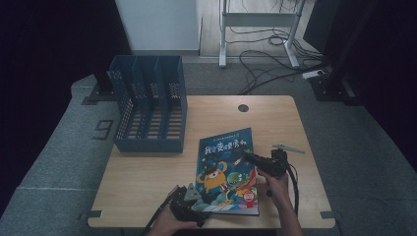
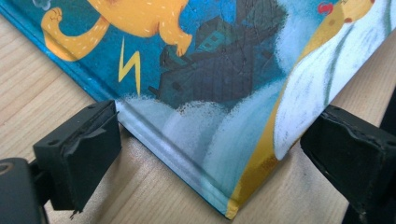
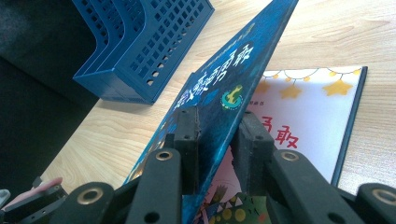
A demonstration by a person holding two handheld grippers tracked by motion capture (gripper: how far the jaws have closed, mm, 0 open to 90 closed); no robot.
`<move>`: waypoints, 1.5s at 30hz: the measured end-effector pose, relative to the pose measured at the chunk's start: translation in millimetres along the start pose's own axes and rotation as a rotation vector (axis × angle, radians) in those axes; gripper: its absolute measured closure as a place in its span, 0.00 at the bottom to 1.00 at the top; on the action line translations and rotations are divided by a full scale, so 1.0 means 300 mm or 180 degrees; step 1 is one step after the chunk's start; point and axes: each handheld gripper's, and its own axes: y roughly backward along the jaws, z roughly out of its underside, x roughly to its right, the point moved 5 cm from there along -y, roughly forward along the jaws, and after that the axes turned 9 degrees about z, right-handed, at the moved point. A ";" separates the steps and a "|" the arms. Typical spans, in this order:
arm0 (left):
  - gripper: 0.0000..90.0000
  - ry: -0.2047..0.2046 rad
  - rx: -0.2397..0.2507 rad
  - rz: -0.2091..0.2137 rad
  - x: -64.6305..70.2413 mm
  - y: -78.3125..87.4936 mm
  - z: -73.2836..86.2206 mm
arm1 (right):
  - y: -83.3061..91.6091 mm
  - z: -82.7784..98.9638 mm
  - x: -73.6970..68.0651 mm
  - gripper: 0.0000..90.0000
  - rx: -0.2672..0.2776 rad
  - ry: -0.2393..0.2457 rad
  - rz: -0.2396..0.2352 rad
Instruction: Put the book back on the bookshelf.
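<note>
While its cover lifts, blue cartoon-monster picture book [image 1: 225,167]

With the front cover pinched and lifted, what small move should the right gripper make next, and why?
Probably swing the cover further over toward the spine. The right gripper is shut on its edge, the cover stands raised off the first page, and the open left gripper straddles the book's near corner flat on the table.
</note>
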 end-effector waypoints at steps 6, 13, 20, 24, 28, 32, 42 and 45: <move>0.05 0.0002 0.0006 0.0031 -0.003 0.001 0.001 | 0.000 0.001 -0.002 0.78 -0.0029 0.0025 0.0019; 0.05 0.0002 0.0013 0.0065 -0.006 0.002 0.000 | -0.014 -0.007 -0.003 0.74 -0.0158 0.0166 0.0035; 0.05 0.0041 0.0044 0.0103 -0.012 0.004 -0.001 | -0.051 -0.034 -0.026 0.77 -0.0273 0.0207 -0.0050; 0.05 0.0056 0.0056 0.0127 -0.014 0.004 -0.002 | -0.050 -0.046 -0.040 0.79 -0.0277 0.0203 -0.0091; 0.05 0.0081 0.0071 0.0140 -0.016 0.004 -0.004 | -0.046 -0.061 -0.063 0.80 -0.0287 0.0269 -0.0064; 0.05 0.0146 0.0099 0.0157 -0.025 0.005 -0.009 | -0.041 -0.088 -0.105 0.81 -0.0225 0.0430 0.0026; 0.04 0.0253 0.0138 0.0124 -0.043 0.003 -0.018 | -0.008 -0.125 -0.166 0.81 0.0026 0.0656 0.0073; 0.04 0.0271 0.0148 0.0116 -0.047 0.000 -0.022 | 0.009 -0.135 -0.186 0.81 0.0127 0.0767 0.0056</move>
